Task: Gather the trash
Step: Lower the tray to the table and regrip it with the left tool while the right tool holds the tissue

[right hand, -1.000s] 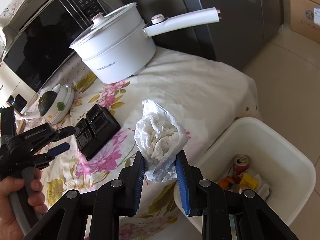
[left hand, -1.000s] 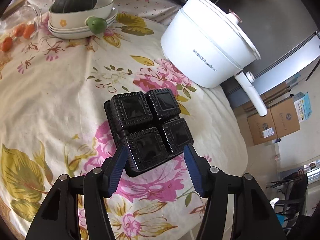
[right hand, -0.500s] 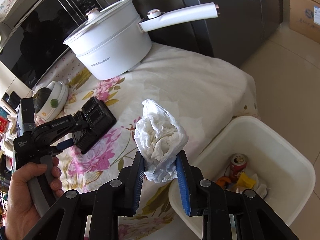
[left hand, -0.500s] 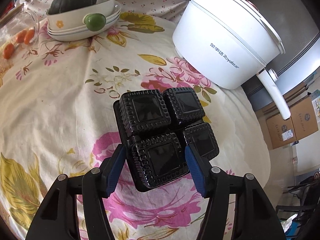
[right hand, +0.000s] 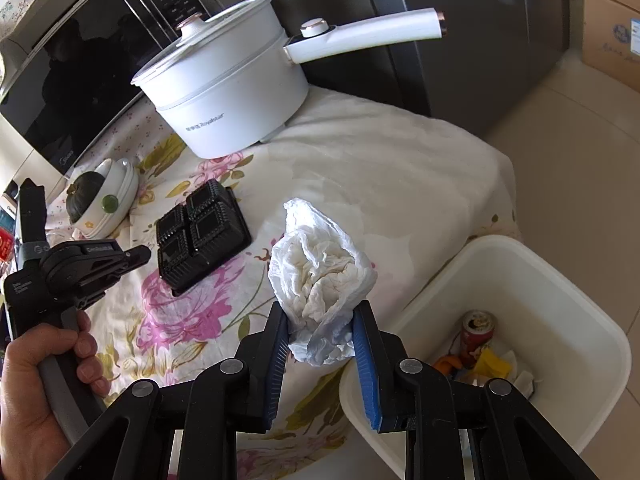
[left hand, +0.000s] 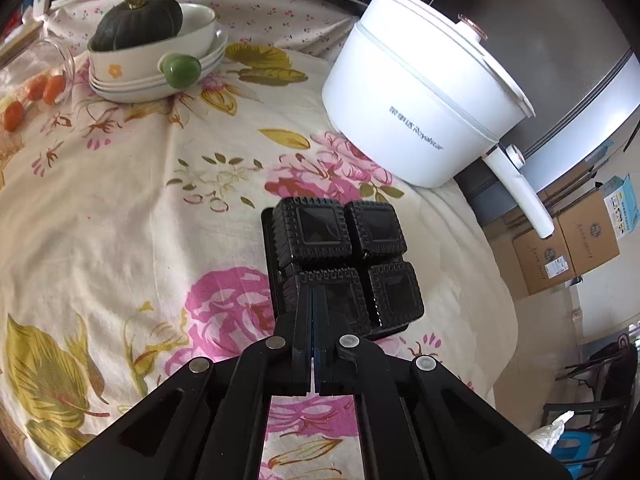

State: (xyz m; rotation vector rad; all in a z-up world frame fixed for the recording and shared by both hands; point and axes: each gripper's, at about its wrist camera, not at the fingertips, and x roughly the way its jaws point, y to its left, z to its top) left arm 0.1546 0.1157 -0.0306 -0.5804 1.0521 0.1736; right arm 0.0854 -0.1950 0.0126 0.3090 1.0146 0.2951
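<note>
I hold two grippers over a flower-print surface (left hand: 120,200). In the right wrist view, the right gripper (right hand: 322,312) sits at lower centre. Its blue pads are closed partway on a crumpled white plastic bag (right hand: 320,272), which is pinched near its lower end. The bag stands upright, with its long axis running from the pinch up to a peak near the frame's middle. It hangs over the edge of the surface, just left of a white bin (right hand: 500,240) at lower right that already holds a can and scraps.

In the left wrist view, the left gripper (left hand: 312,292) is at lower centre. Its jaws have just been closing and now meet with no gap. They overlap the near-left cell of a black four-cell plastic tray (left hand: 344,248), which lies flat at the centre of the frame below a white pot (left hand: 416,120). I cannot tell whether they nip the tray's thin rim or have shut on nothing. In the right wrist view the tips look just beside the tray's near corner.

The tray is close to square, so its long axis is weak. Its domed cells face up, and its sides run up the frame, leaning slightly right.

To do this step well, I judge I should check the grip by lifting gently. If the tray stays down, I would reopen and take its rim deeper. The bag should go squarely above the bin before I let go.
</note>
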